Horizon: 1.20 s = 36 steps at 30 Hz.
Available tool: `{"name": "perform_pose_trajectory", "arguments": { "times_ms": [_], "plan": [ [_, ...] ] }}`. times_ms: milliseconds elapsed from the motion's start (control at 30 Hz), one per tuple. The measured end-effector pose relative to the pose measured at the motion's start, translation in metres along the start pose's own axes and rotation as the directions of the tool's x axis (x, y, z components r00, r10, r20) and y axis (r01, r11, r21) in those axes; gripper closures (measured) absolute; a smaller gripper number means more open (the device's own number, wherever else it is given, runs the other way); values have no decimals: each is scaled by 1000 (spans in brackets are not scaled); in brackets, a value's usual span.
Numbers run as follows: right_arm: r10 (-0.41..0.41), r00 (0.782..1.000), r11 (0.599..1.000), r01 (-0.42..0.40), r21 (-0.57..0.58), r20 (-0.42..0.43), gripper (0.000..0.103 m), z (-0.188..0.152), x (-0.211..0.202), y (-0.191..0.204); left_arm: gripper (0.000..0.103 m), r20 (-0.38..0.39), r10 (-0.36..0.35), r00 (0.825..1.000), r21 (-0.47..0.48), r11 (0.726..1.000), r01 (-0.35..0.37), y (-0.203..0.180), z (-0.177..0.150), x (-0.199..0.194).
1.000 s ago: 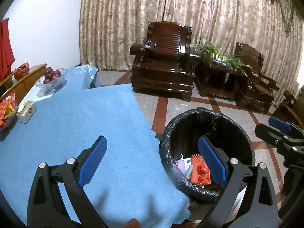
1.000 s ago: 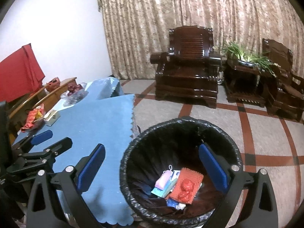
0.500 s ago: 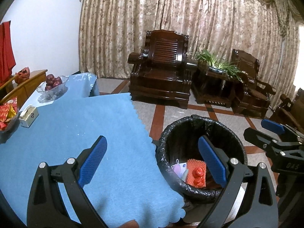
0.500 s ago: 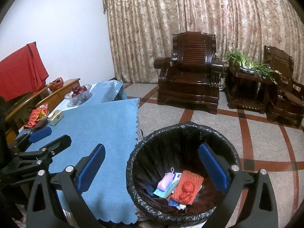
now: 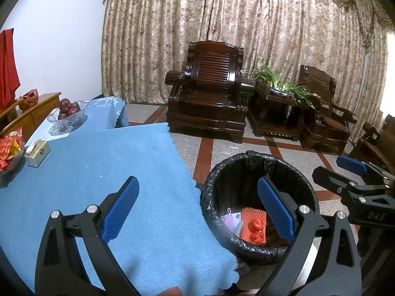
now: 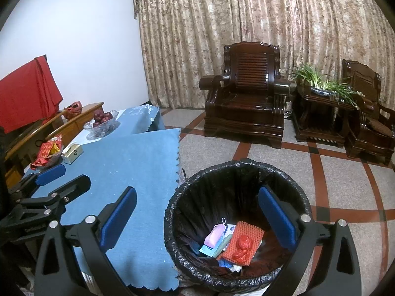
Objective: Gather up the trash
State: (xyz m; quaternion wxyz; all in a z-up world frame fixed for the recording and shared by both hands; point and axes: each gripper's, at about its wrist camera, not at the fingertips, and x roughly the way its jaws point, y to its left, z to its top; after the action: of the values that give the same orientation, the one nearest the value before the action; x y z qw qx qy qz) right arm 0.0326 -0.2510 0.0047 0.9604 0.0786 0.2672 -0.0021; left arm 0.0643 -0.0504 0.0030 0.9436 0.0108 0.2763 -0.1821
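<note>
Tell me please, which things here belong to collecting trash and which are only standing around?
Job: trash bin, red wrapper and pink packet inside it.

Standing around: fruit bowl, tissue box, snack dish, armchair, potted plant.

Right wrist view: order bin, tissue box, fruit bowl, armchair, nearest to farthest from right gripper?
From the right gripper:
1. Bin, just below, on the floor.
2. Tissue box, left, on the blue table.
3. Fruit bowl, farther back on the table.
4. Armchair, against the curtain.
</note>
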Motion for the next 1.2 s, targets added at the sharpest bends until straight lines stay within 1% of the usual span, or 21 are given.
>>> {"name": "perform_pose_trajectory", "arguments": {
  "times_ms": [1200],
  "plan": [
    [0, 1000, 1000, 0, -2, -1, 6, 1, 0, 0, 9, -2, -1, 1000, 2, 1000, 1, -3, 0, -2]
  ]
}}
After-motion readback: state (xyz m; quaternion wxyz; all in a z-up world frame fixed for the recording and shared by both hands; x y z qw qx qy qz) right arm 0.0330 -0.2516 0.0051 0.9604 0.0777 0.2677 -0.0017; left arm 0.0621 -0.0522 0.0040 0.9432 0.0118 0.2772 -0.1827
